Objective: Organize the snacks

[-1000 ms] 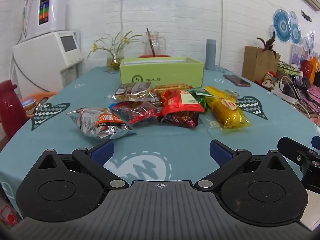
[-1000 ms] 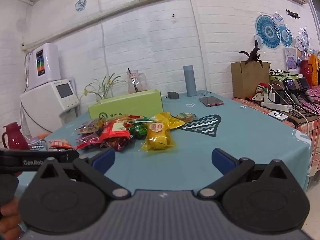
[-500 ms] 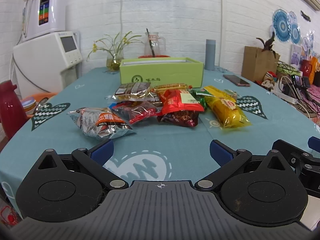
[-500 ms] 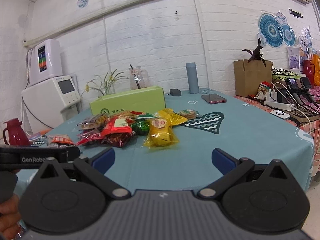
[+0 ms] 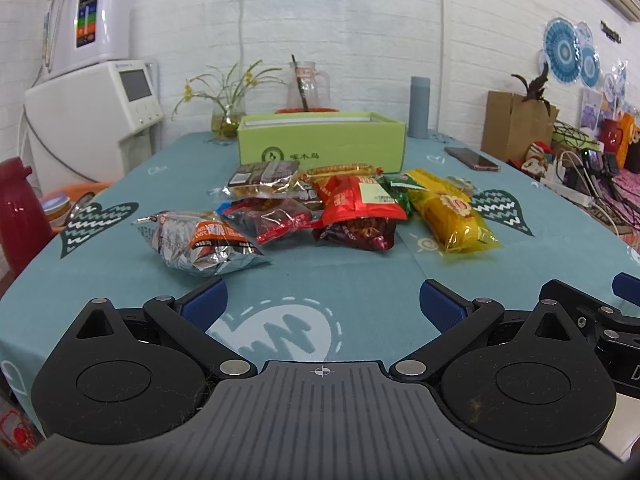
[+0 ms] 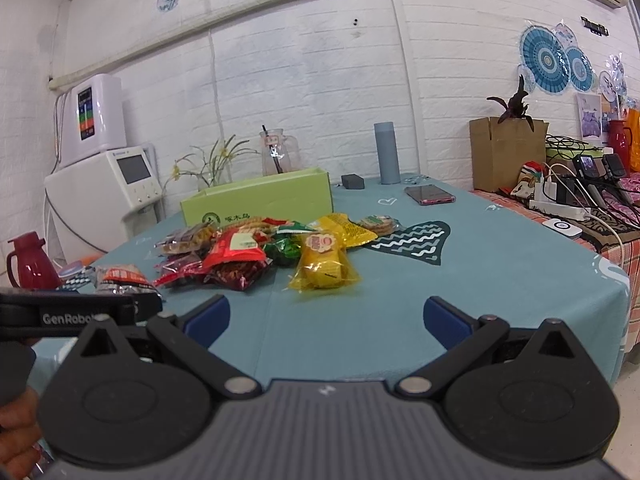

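Observation:
A heap of snack packets lies mid-table: a silver and orange bag (image 5: 200, 242) nearest on the left, a red bag (image 5: 356, 210), a dark red packet (image 5: 276, 222), a yellow packet (image 5: 452, 212) (image 6: 322, 266), a brown packet (image 5: 264, 176). Behind the heap stands an open light green box (image 5: 322, 146) (image 6: 256, 204). My left gripper (image 5: 322, 306) hovers open over the near table edge, short of the silver bag, nothing between its fingers. My right gripper (image 6: 326, 318) is open too, in front of the yellow packet. The left tool (image 6: 76, 314) shows at the right view's left edge.
The teal tablecloth (image 5: 360, 280) covers the table. A phone (image 6: 430, 195), a grey tumbler (image 6: 388, 152), a glass jug (image 5: 306, 86) and a flower vase (image 5: 226, 120) stand at the back. A red flask (image 5: 18, 208) sits left; cables and chargers (image 6: 576, 196) lie on the right.
Both grippers have shifted slightly; the right view has tilted a little upward. The snacks and the box lie as before, and both grippers stay open.

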`<state>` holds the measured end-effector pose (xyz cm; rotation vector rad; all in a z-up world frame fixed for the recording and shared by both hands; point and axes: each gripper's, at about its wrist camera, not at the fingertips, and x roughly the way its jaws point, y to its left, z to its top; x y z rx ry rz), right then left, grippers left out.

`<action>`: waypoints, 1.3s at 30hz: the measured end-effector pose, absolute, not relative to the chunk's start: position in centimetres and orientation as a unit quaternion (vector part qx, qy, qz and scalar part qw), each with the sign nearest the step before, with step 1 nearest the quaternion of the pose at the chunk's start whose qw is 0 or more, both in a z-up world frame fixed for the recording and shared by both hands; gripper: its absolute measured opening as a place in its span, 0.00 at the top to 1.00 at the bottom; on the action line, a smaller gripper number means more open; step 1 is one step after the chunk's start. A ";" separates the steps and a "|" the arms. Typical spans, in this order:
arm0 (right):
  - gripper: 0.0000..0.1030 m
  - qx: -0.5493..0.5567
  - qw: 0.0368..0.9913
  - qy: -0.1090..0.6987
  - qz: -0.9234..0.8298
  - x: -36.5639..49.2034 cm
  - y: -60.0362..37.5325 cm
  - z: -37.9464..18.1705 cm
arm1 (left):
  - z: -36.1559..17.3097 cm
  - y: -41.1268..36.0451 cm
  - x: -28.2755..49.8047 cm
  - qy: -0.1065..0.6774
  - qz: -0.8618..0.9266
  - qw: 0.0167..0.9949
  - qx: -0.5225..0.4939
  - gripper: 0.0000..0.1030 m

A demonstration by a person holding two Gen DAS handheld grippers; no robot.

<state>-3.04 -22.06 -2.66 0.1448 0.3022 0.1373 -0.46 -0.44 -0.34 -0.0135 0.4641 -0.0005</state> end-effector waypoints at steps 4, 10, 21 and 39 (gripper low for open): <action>0.00 0.072 0.984 0.151 0.068 -3.0 -22.1 -2.7 | -0.4 -0.4 -0.5 0.231 -0.001 0.973 -0.007 0.10; 0.00 0.070 0.984 0.151 0.069 -3.0 -22.0 -2.7 | -0.4 -0.4 -0.4 0.232 -0.002 0.973 -0.008 0.10; 0.00 0.060 0.983 0.156 0.070 -2.9 -21.7 -2.8 | -0.5 -0.5 -0.4 0.236 -0.005 0.972 -0.008 0.10; 0.00 0.059 0.982 0.161 0.072 -2.6 -21.8 -3.1 | -0.6 -0.5 0.4 0.240 -0.002 0.971 -0.005 0.10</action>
